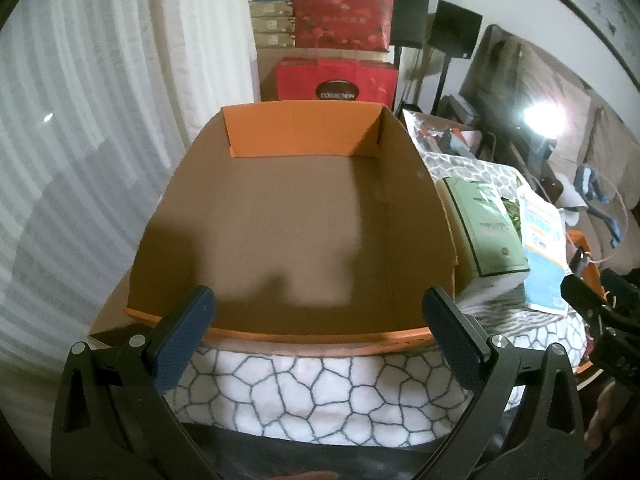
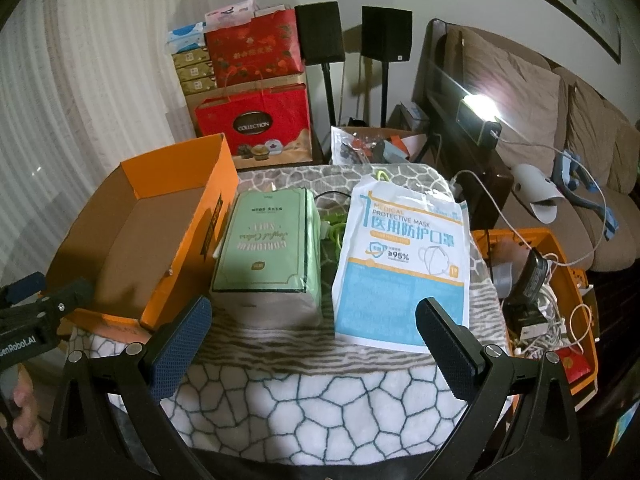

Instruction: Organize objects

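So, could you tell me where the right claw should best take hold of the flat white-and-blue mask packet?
Probably the near short edge of the flat white-and-blue mask packet, approached from the front. It lies flat on the patterned blanket, that edge faces the open right claw, and nothing crowds it.

- My left hand-held gripper [image 1: 320, 320] has matt black plastic arms, and its pads [image 1: 188, 336] are dark blue rubber with a fine dimpled grain; small bright metal screws sit at the joints.
- My right hand-held gripper [image 2: 314, 332] looks the same: matt black frame, textured blue pads [image 2: 180, 344].
- The cardboard box [image 1: 288, 216] is plain brown, dull and fibrous inside, with a smooth orange printed skin outside.
- The blanket [image 2: 320, 412] is soft, fuzzy cloth, white with dark lines.
- The tissue pack [image 2: 268, 240] is wrapped in thin pale green plastic film with a faint sheen.
- The mask bag [image 2: 404, 264] is glossy, slightly crinkled printed plastic.
- The curtain [image 1: 80, 128] is sheer matt fabric.
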A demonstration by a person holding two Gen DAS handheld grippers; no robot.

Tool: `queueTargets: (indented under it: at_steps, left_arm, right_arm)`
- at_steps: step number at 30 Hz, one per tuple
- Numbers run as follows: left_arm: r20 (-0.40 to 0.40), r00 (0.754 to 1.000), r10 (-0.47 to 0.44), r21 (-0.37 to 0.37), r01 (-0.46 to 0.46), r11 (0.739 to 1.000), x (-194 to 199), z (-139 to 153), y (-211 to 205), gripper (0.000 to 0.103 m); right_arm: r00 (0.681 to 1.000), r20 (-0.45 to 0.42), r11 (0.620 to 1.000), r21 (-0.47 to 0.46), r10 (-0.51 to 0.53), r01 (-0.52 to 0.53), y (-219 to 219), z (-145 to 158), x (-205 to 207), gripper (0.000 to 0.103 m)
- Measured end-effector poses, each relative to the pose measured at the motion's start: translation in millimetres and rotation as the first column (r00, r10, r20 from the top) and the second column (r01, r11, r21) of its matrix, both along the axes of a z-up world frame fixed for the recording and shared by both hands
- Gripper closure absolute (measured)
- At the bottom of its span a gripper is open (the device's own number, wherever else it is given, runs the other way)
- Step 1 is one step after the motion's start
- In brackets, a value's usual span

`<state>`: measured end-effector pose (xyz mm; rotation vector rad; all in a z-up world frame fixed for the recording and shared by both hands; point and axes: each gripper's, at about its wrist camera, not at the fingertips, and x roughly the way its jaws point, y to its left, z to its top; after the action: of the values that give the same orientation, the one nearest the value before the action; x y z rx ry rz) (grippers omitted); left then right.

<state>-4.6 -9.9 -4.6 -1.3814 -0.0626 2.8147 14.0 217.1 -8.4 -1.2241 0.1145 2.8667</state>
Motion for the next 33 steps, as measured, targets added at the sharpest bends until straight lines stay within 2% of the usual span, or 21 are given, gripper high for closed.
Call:
queueTargets:
  at_steps: [7,20,26,30,31,33]
  left_arm:
    - [-0.001,1.000,0.029,0.045,-0.029,0.999,-10,5,-36,0.000]
    - [-0.008,0.991,0.136,-0.022,-0.136,0.990,-35,3,-99,0.001]
    - [0.038,0.985,0.170,-0.028,-0.169,0.985,-55,-11,-126,0.010]
    - [0.079,0.985,0.155,-0.002,-0.155,0.988,-67,-22,-138,0.026]
    - [0.085,0.985,0.147,-0.006,-0.147,0.989,-69,-25,-139,0.027]
    - [0.098,0.985,0.141,-0.033,-0.138,0.990,-74,-31,-141,0.040]
  right_arm:
    - [1.000,-0.006,1.000,0.017,0.005,-0.005,-2,2,-6,0.000]
    - [1.000,0.012,1.000,0.012,0.020,-0.021,-5,-1,-20,0.000]
    - [0.999,0.027,0.999,0.015,0.033,-0.033,-8,-3,-32,0.000]
    - [0.998,0.039,0.999,0.003,0.045,-0.046,-8,-6,-43,0.000]
    - [0.998,0.044,0.999,0.000,0.047,-0.048,-8,-7,-46,0.000]
    - [0.997,0.053,0.999,0.000,0.050,-0.050,-8,-10,-52,0.000]
